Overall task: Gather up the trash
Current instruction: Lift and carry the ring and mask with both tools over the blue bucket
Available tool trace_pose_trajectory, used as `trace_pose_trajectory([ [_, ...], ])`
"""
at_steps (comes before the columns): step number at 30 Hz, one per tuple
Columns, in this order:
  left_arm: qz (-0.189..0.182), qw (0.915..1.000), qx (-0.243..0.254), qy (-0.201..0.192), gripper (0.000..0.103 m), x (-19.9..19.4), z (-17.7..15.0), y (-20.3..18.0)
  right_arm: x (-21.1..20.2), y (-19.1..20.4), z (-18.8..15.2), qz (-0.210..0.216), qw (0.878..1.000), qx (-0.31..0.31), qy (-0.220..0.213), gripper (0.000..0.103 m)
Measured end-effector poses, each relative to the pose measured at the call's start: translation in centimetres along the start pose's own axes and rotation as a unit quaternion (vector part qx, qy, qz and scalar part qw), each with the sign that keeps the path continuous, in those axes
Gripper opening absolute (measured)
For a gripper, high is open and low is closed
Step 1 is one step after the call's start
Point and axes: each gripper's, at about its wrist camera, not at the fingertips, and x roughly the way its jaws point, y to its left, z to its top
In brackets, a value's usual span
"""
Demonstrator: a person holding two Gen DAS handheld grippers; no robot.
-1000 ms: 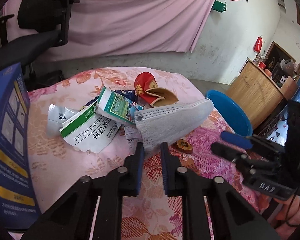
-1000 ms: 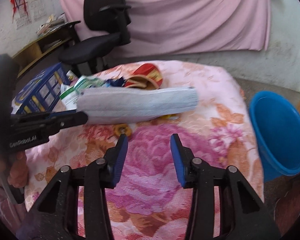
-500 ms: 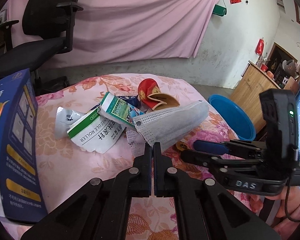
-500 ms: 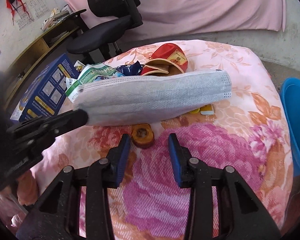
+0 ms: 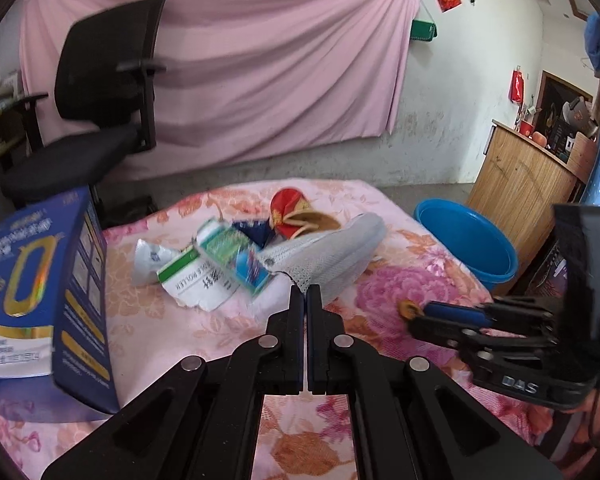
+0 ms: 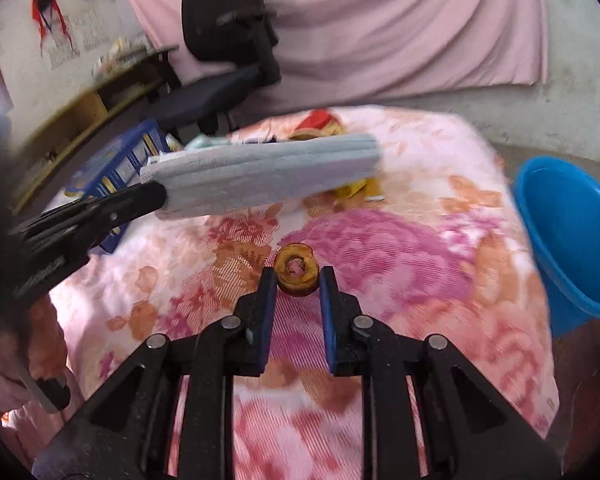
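My left gripper (image 5: 305,291) is shut on the corner of a grey face mask (image 5: 332,254), which hangs lifted above the floral tablecloth (image 5: 400,288). In the right wrist view the mask (image 6: 268,176) stretches across the left half, pinched by the left gripper (image 6: 156,196). A small brown ring (image 6: 297,274) sits between the blue pads of my right gripper (image 6: 298,280), and both pads touch its sides. From the left wrist view, the ring (image 5: 407,307) shows at the tip of the right gripper (image 5: 420,316).
A trash pile lies behind the mask: a white-green packet (image 5: 196,280), a green carton (image 5: 232,252) and a red paper cup (image 5: 288,210). A blue box (image 5: 40,292) stands at the left. A blue basin (image 6: 572,232) sits off the table's right edge, an office chair (image 5: 100,120) behind.
The left gripper closed on the mask and raised it off the pile. The right gripper advanced to the brown ring and narrowed its fingers onto it.
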Motion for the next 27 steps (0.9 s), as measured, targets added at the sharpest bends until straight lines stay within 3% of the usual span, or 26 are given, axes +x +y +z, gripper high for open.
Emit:
trace_pose_trajectory([
  [7,0.021,0.9959,0.044,-0.076,0.0,-2.8,1.8,-4.1,-6.2,-1.7,0.2,-0.054,0.986,0.001,-0.158,0.05],
  [12,0.017,0.9854,0.065,-0.156,0.0,-4.4,4.4,-7.5,-10.1,-3.5,1.7,-0.098,0.957,-0.007,-0.273,0.05],
  [17,-0.009,0.9732,0.087,-0.213,0.0,-3.5,8.0,-11.7,-11.9,-6.7,3.9,-0.131,0.938,0.003,-0.321,0.05],
  [20,-0.038,0.9673,0.082,-0.237,0.0,-2.0,10.4,-13.7,-13.2,-10.1,5.5,-0.162,0.918,0.028,-0.36,0.05],
  [27,-0.111,0.9589,0.086,-0.247,0.0,2.6,14.3,-19.5,-15.0,-15.6,4.1,-0.249,0.884,0.067,-0.39,0.05],
])
